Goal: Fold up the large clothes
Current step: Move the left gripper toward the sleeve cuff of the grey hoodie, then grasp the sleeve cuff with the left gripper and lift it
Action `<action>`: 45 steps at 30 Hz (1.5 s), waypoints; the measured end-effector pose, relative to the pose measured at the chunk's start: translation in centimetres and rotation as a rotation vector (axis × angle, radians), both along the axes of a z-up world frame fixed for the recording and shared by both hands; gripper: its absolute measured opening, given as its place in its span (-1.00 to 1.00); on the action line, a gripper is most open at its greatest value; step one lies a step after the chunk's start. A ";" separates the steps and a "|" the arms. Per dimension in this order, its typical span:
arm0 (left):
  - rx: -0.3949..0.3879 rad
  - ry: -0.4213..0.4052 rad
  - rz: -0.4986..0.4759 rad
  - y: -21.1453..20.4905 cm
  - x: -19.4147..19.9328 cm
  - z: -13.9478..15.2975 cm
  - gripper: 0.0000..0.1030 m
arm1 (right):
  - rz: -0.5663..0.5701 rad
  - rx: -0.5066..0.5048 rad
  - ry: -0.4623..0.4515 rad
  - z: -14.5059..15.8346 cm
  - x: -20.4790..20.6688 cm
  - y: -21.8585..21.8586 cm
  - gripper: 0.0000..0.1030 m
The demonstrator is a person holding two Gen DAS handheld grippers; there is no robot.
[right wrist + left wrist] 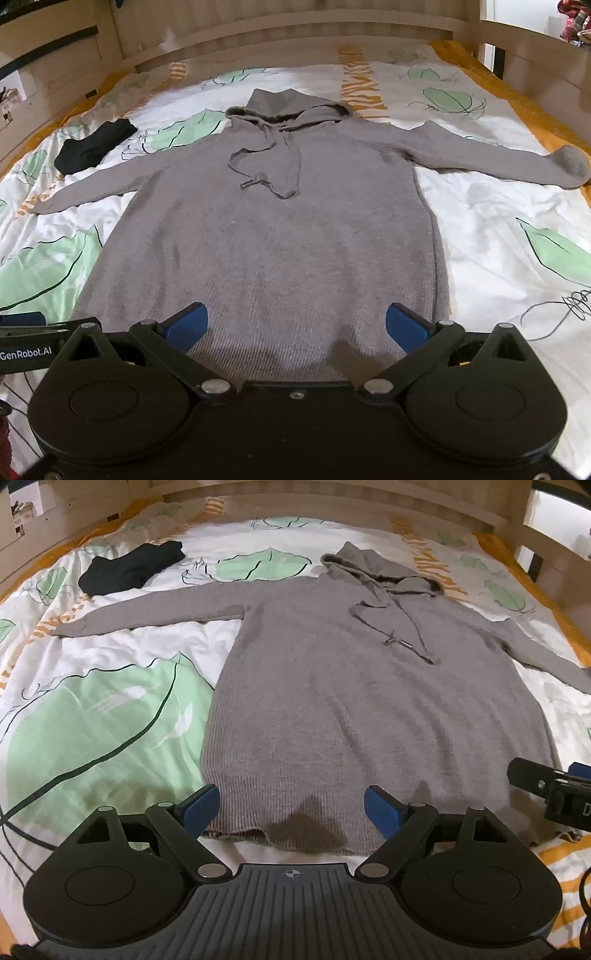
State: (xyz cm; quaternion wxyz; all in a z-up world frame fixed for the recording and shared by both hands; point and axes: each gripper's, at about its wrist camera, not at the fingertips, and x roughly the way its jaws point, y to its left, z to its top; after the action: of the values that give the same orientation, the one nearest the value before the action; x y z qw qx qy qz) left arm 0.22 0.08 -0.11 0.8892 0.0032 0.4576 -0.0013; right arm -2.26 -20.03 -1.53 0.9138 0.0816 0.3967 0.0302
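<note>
Grey hooded sweater [369,701] spread flat, front up, on leaf-print bedcover [110,720]; sleeves out to both sides, hood toward headboard [295,33]. Nothing folded yet; judged as the start of the first fold. Left gripper [291,808] above hem near its left corner, fingers wide, nothing between. Right gripper [295,325] over lower hem, fingers wide, empty. Black garment [129,568] lying apart at upper left (likely done already). Next move calls for lowering onto an edge and pinching a single knit layer cleanly.

Grey knitted hooded sweater [354,686] spread flat ahead of the wide-open left gripper [291,810]; folded black garment [129,568] far ahead-left.
</note>
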 end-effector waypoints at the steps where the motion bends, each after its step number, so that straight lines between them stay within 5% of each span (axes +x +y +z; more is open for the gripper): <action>1: -0.001 0.003 0.001 0.1 0.2 -0.1 0.66 | 0.003 0.000 0.001 0.0 0.3 0.0 0.98; 15: -0.044 -0.069 0.027 2.2 4.8 0.2 0.65 | 0.042 0.036 -0.149 2.1 4.6 1.2 0.98; 23: -0.112 -0.224 0.037 6.6 9.4 2.1 0.65 | 0.044 0.053 -0.278 3.7 8.2 2.8 0.99; 32: -0.178 -0.272 0.003 14.2 15.6 2.3 0.66 | 0.098 0.133 -0.264 2.6 13.1 4.6 0.99; 36: -0.119 -0.261 0.048 17.8 18.8 1.9 0.66 | 0.090 0.135 -0.239 1.7 15.1 5.3 0.99; 45: -0.150 -0.210 0.238 28.8 25.3 -1.4 0.66 | 0.088 0.167 -0.146 -1.1 18.8 6.5 0.99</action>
State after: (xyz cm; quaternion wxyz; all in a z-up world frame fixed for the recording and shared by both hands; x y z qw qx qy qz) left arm 25.50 28.92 -1.52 0.9237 -0.1174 0.3579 0.0704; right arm 16.50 -13.57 -2.67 0.9280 0.1377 0.3285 0.1094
